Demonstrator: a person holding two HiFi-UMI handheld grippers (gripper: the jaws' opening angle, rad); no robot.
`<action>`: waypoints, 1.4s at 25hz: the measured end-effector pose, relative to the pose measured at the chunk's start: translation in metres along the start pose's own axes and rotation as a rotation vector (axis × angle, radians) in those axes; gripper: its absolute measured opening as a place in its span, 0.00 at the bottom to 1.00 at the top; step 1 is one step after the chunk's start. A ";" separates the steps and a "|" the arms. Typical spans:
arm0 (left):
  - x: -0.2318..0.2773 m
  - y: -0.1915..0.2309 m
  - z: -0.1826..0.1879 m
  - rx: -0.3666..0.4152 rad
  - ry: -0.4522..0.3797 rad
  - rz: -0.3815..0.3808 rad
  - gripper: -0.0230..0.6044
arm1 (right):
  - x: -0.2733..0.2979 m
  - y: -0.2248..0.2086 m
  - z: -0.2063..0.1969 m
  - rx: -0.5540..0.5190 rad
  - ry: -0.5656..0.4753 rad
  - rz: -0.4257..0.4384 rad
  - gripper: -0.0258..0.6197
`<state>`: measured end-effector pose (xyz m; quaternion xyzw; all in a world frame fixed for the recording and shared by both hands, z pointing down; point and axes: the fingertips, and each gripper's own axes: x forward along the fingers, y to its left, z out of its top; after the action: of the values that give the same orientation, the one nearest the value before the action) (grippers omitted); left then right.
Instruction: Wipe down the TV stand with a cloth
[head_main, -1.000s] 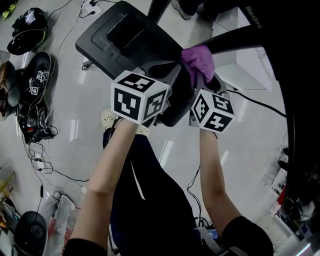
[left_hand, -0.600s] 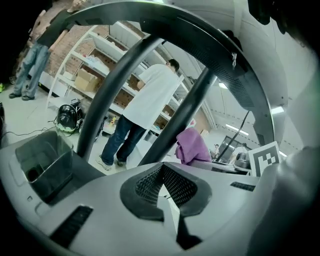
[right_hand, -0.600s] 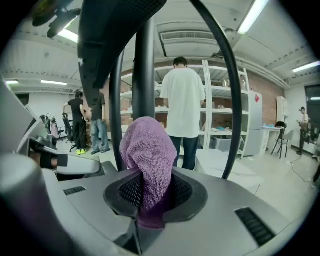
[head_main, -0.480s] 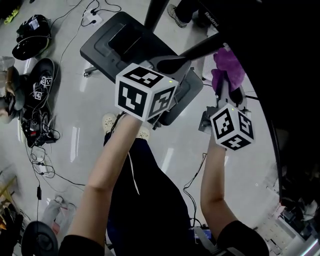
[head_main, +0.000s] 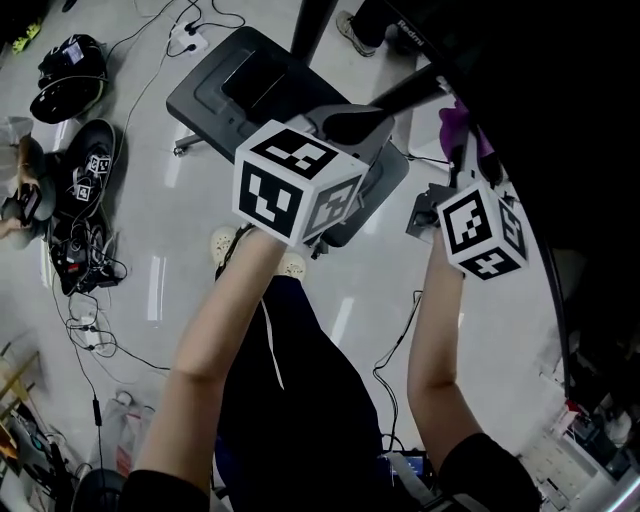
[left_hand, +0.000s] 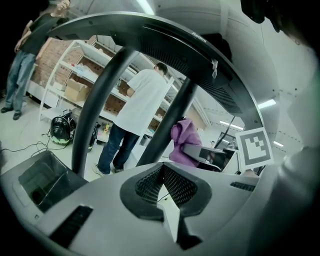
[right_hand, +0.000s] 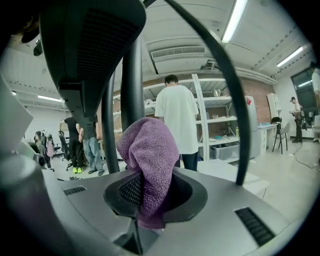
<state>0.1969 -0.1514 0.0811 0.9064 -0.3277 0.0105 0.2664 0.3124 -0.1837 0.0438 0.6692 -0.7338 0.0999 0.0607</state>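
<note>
The right gripper (right_hand: 142, 199) is clenched on the purple cloth (right_hand: 149, 150), which bunches up above its jaws. The left gripper (left_hand: 161, 174) is pinched together on nothing. Just beyond rise the dark posts of the TV stand (right_hand: 132, 75). Only a small fold looks nipped, so a hard rub along a post could drag the cloth loose and let bare jaws scrape the stand.

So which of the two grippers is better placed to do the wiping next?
Probably the right gripper: its jaws are shut on the purple cloth, raised near the stand's dark post. The left gripper is shut on nothing, so it would first need the cloth.
</note>
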 end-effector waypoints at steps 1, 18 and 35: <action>-0.001 0.001 -0.003 -0.004 0.004 0.004 0.04 | 0.004 0.003 -0.003 -0.008 0.008 0.006 0.18; 0.011 0.041 -0.060 -0.103 0.054 0.023 0.04 | 0.056 -0.003 -0.115 -0.034 0.239 0.009 0.18; -0.005 0.077 -0.092 -0.201 0.079 0.030 0.04 | 0.052 0.007 -0.206 -0.028 0.506 -0.039 0.18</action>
<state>0.1610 -0.1530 0.1963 0.8689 -0.3299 0.0171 0.3687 0.2916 -0.1867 0.2557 0.6362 -0.6834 0.2529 0.2536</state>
